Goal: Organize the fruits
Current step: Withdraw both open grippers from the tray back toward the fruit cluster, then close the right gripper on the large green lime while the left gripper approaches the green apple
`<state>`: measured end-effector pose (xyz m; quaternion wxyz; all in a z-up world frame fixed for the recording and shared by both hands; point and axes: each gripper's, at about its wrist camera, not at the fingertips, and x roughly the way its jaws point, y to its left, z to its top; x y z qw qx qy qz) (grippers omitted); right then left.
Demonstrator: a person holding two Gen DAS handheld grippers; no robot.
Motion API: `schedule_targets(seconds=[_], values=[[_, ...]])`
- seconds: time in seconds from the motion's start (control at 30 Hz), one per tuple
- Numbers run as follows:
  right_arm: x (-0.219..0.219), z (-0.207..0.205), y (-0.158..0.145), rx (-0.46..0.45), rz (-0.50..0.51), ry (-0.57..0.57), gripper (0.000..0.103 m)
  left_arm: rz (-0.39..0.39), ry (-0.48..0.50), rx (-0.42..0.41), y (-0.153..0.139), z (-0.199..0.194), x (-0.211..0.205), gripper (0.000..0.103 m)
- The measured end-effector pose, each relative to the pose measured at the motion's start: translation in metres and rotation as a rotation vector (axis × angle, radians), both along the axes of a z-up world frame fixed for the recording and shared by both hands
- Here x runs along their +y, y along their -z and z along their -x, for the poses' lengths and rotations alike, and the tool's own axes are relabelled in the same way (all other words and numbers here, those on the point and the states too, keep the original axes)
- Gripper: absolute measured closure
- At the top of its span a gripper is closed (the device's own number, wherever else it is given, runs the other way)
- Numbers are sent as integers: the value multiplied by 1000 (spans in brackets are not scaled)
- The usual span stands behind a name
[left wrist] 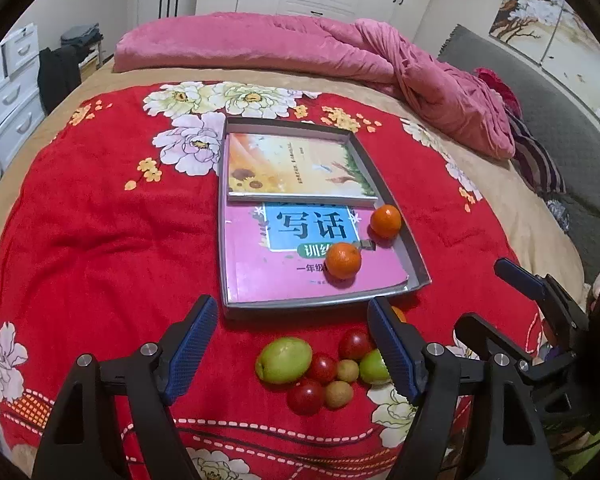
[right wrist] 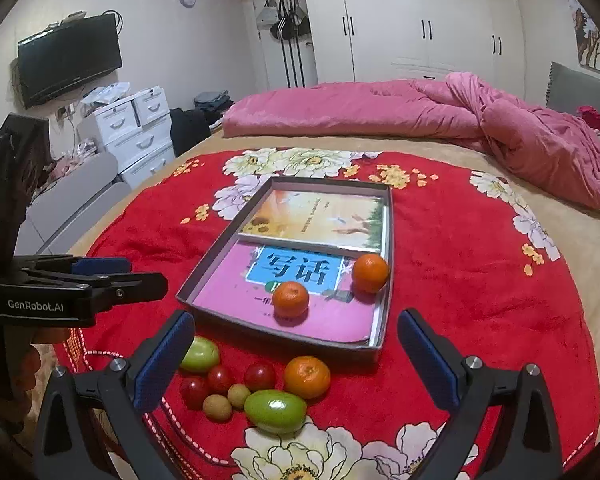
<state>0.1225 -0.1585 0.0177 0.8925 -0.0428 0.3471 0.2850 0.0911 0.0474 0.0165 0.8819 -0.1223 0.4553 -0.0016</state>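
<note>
Bedroom setup, red flowered blanket point(right wrist: 460, 280) spread over the bed. Grey shallow tray point(right wrist: 385, 280) sitting in the middle of it, with two books laid flat inside: a sunflower-cover book point(right wrist: 320, 220) at the tray's 12 o'clock end, a pink workbook point(right wrist: 236, 292) at the 6 o'clock end.

Two oranges already in the tray, both resting on the pink workbook: near orange point(right wrist: 290, 298) roughly mid-tray, far orange point(right wrist: 370, 273) off at its 2 o'clock, tucked against the tray's right wall.

Rest of the fruit bunched on the blanket just outside the tray's 6 o'clock edge: a third orange point(right wrist: 307, 377), a big green fruit point(right wrist: 275, 411) at its 7 o'clock, a second green fruit point(right wrist: 200, 354) out at 9 o'clock, three red cherry tomatoes point(right wrist: 259, 376) and two small tan round fruits point(right wrist: 217, 407) in between. All packed close, several touching.

Right gripper point(right wrist: 296, 356) spread wide, nothing between the blue pads point(right wrist: 164, 360), hanging above the pile on the near side. Left gripper point(left wrist: 296, 344) also spread apart, empty, poised over the same pile; right-hand finger point(left wrist: 396, 352) covering part of one green fruit and most of the loose orange in that view. Left gripper showing up at 9 o'clock in the right wrist view, a hand wrapped round its handle.
</note>
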Motion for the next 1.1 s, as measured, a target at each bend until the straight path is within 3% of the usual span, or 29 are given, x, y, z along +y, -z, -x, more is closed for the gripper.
schedule_targets(seconds=[0.43, 1.1], values=[[2, 9, 11, 37, 14, -13, 1, -1, 40, 39, 10, 4, -4, 24], [9, 15, 54, 150, 114, -36, 1, -3, 83, 181, 48, 14, -6, 24]])
